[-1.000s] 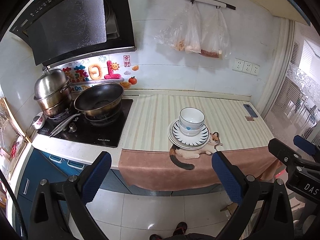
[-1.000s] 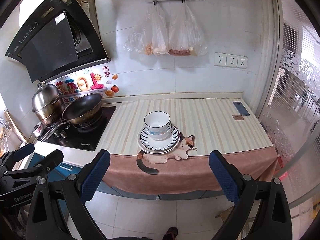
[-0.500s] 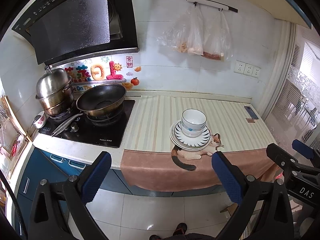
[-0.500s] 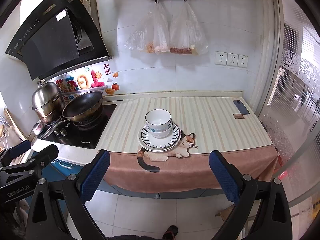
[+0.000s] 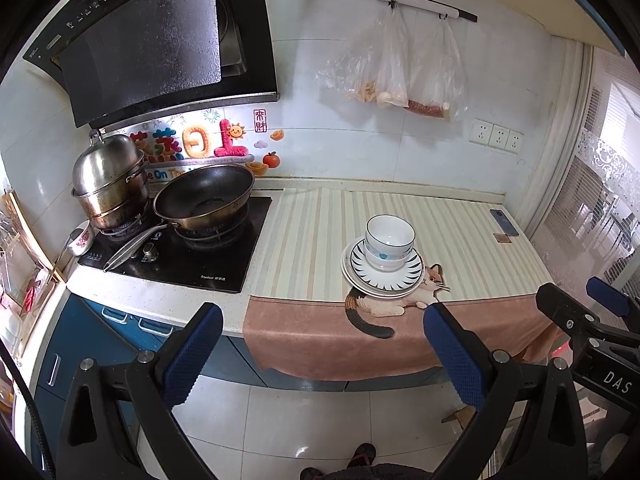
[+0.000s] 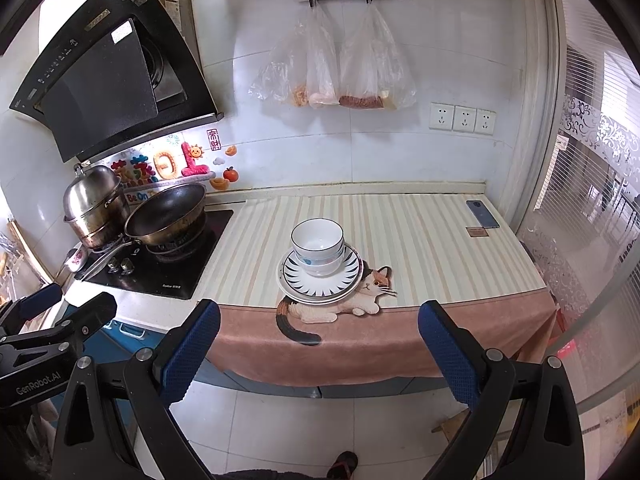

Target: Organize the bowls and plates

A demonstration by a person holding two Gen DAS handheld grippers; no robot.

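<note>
Both cameras have drifted slightly since a second ago, so the stack sits a little further right in each view; nothing on the counter [image 6: 420, 240] has shifted. We see the dishes standing near the front edge of the striped mat [image 6: 400, 220], partly over its printed cat: we count two plates [image 6: 344, 280] nested flat, and two bowls [image 6: 318, 240] nested upright on them. That fits a finished stack or one awaiting separation, so we prescribe no move. For any handling, we advise gripping one rim squarely and lifting straight up. We hold the left gripper [image 5: 322, 346] and right gripper [image 6: 320, 344] short of the counter, jaws spread wide, both empty.
</note>
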